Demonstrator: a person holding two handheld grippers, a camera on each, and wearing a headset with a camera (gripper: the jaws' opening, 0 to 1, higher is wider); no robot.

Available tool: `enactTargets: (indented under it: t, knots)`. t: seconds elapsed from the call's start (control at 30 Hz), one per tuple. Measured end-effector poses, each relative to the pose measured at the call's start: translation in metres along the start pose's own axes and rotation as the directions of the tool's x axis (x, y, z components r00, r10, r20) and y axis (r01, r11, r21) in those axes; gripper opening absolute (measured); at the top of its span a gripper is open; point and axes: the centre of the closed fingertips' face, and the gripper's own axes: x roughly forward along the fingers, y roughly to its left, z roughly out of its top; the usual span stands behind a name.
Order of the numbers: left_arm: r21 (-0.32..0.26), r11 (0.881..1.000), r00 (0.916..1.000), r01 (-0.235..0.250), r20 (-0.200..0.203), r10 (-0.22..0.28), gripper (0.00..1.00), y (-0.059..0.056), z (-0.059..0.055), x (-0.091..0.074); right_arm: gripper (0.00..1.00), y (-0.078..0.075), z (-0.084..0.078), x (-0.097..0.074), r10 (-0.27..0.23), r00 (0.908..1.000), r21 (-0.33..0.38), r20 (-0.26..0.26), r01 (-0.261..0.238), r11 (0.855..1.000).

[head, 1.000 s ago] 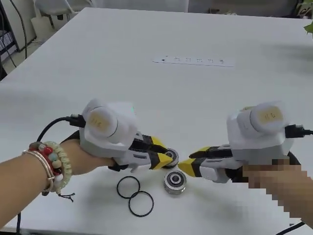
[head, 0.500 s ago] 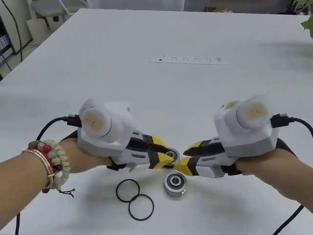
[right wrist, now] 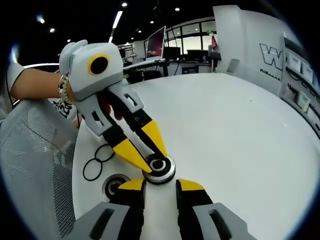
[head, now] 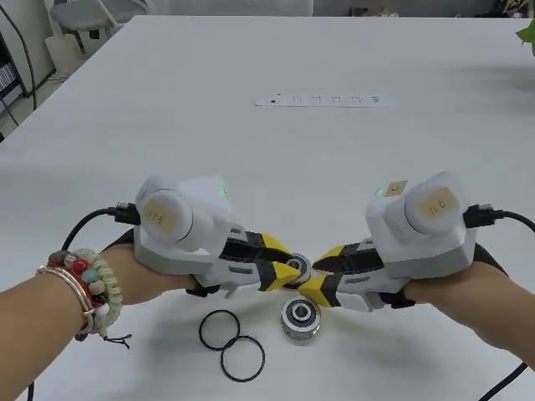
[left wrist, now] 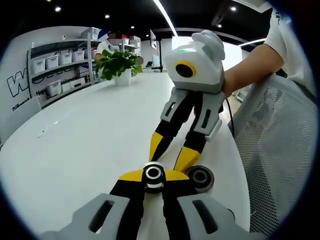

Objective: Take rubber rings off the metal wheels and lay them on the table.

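My left gripper (head: pixel 288 271) is shut on a metal wheel (head: pixel 295 268), held a little above the white table (head: pixel 276 167). In the left gripper view the wheel (left wrist: pixel 153 173) sits between my yellow fingertips. My right gripper (head: pixel 318 272) is open, its tips right at the held wheel's far side, where it is too close to tell if they touch. In the right gripper view the wheel (right wrist: pixel 159 167) is just ahead of my own open jaws. A second metal wheel (head: pixel 299 316) lies on the table below them. Two black rubber rings (head: pixel 220 328) (head: pixel 242 357) lie overlapping at the front.
A white power strip (head: pixel 323 100) lies across the table's far middle. A chair (head: pixel 84 17) stands beyond the far left corner. A potted plant (left wrist: pixel 116 62) stands on the table's far end. A grey mesh chair back (left wrist: pixel 280 150) is close behind the front edge.
My right gripper has moved left until its tips reach the wheel held by the left gripper. The left gripper, second wheel and rings have kept their places.
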Motion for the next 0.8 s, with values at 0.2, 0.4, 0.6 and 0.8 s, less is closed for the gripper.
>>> enactTargets:
  t: [0.2,0.4,0.6,0.8]
  knots:
    - [-0.005,1.0,0.9999,-0.01,0.006,0.01,0.08,0.0,0.0006,0.0011,0.22,0.0008,0.0037,0.0005,0.0,0.9998,-0.005,0.017,0.0,1.0]
    - [-0.007,1.0,0.9998,-0.016,0.01,0.016,0.08,-0.0001,0.0012,0.0017,0.21,0.0006,0.0038,0.0006,-0.001,0.9998,-0.004,0.022,0.001,1.0]
    - [-0.01,1.0,0.9997,-0.02,0.012,0.02,0.08,0.0003,0.0012,0.0017,0.18,0.0014,0.0021,-0.0013,0.003,1.0,-0.053,0.008,-0.003,0.999]
    - [-0.018,0.999,0.9995,-0.03,0.011,0.03,0.08,0.0003,0.0011,0.0017,0.15,0.0013,0.0008,-0.0028,0.001,1.0,-0.067,-0.006,-0.001,0.998]
